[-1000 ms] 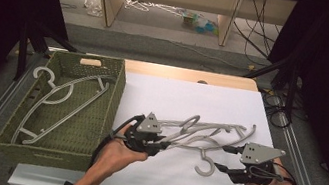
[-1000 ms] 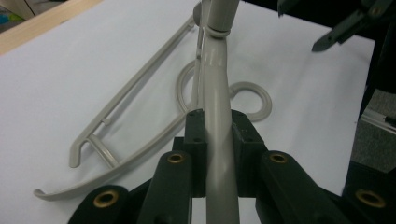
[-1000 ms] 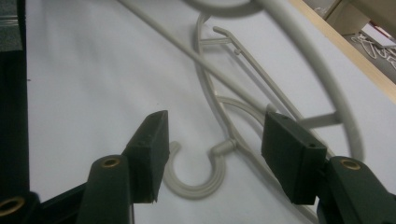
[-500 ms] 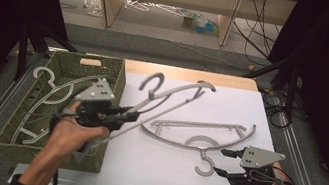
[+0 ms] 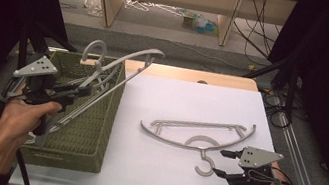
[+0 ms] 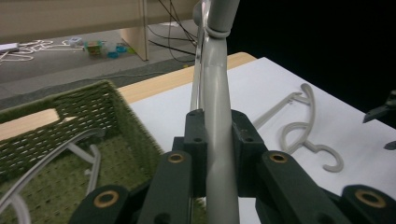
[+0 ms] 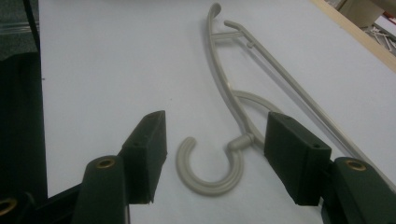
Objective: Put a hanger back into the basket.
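Grey hanger point(image 5: 121, 65) clamped in left gripper point(image 5: 82, 91) above green basket point(image 5: 91, 126).

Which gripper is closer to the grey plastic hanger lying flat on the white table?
Right. The right gripper sits open with its jaws either side of the grey plastic hanger's hook. The left gripper is far off over the green woven basket, shut on another hanger.

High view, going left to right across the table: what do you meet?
Left hand-held gripper clamped on a grey hanger → green basket → grey hanger lying on the white sheet → right hand-held gripper.
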The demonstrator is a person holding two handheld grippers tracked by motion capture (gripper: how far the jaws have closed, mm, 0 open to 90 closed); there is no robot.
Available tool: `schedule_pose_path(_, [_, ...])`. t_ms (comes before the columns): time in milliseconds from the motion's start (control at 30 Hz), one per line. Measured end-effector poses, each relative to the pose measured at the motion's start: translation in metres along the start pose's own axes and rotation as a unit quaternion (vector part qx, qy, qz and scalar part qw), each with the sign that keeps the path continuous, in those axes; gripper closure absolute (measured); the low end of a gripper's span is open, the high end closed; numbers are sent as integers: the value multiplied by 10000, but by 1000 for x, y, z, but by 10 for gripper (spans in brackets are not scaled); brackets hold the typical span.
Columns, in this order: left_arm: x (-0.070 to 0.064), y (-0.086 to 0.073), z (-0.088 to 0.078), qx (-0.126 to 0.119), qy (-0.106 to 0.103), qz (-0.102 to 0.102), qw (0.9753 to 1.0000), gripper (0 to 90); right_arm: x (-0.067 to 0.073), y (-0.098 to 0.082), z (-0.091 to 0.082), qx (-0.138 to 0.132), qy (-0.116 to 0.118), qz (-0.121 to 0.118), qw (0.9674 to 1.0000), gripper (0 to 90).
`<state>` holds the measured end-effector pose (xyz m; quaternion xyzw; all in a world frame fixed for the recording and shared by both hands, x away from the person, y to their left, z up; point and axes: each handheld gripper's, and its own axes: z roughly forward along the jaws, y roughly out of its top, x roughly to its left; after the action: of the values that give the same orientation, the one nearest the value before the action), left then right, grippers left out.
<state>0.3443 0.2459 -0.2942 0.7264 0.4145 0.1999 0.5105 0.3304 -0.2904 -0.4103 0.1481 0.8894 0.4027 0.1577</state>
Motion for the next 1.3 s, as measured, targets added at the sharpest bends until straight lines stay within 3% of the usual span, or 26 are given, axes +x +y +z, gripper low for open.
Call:
schedule_pose_path(200, [22,-7,-5,-10,210,-66,9998,790,-1,-1,0,-86,-53,132,9999,364])
schedule_pose_path(300, [29,-9,-8,21,333,28,9994,790,-2,-1,1,-121,-86,197,9997,344])
schedule_pose_path(600, [52,-24,-8,68,436,0,9990,790,-3,-2,1,-161,-116,385,9991,235])
schedule_pose_path(700, [59,-28,-7,123,522,-62,9985,790,-4,-2,1,-197,-126,396,9989,236])
schedule_pose_path(900, [74,-32,-7,204,637,63,9977,790,-2,-2,2,-207,-114,360,9991,239])
schedule_pose_path(1300, [96,-52,-9,380,737,19,9966,790,-3,-3,3,-135,-67,364,9992,236])
